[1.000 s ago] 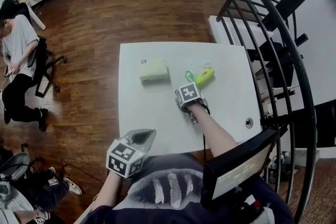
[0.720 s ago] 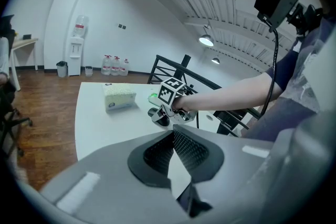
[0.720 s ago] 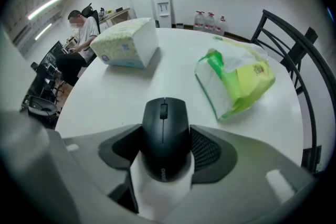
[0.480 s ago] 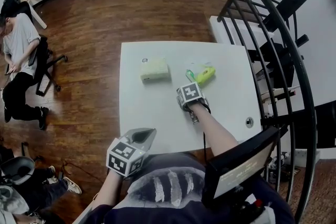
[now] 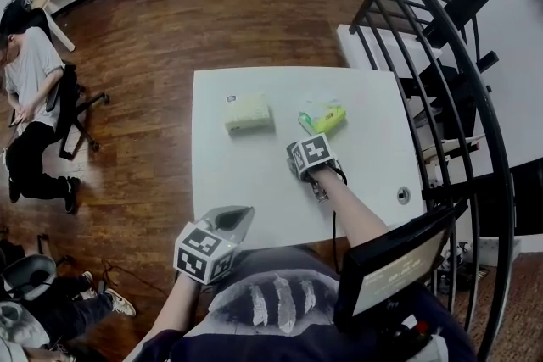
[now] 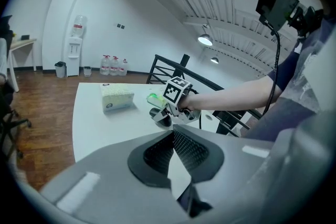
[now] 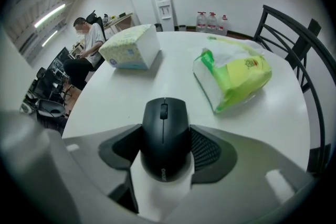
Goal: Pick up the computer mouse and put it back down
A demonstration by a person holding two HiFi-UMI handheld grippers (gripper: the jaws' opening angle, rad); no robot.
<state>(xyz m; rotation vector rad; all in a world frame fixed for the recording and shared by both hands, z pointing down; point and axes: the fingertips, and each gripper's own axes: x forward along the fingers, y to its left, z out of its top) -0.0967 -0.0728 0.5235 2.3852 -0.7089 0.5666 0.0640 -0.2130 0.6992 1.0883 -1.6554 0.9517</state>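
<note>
A black computer mouse (image 7: 165, 136) lies between the two pads of my right gripper (image 7: 165, 152), which press on its sides, above the white table (image 5: 229, 182). The left gripper view shows the mouse (image 6: 160, 119) low at the table top under the marker cube; whether it touches the table I cannot tell. In the head view my right gripper (image 5: 305, 167) points steeply down at the table's middle right and hides the mouse. My left gripper (image 5: 229, 220) hangs off the table's near edge, jaws together and empty (image 6: 172, 136).
A pale green tissue box (image 5: 249, 114) lies at the table's far middle. A green wipes pack (image 5: 327, 119) sits just beyond my right gripper. A small round fitting (image 5: 402, 198) is near the right edge. A black metal chair (image 5: 441, 55) stands at right; a seated person (image 5: 30, 97) far left.
My right gripper has edged slightly to the right over the table with the mouse between its pads. The left gripper has stayed where it was.
</note>
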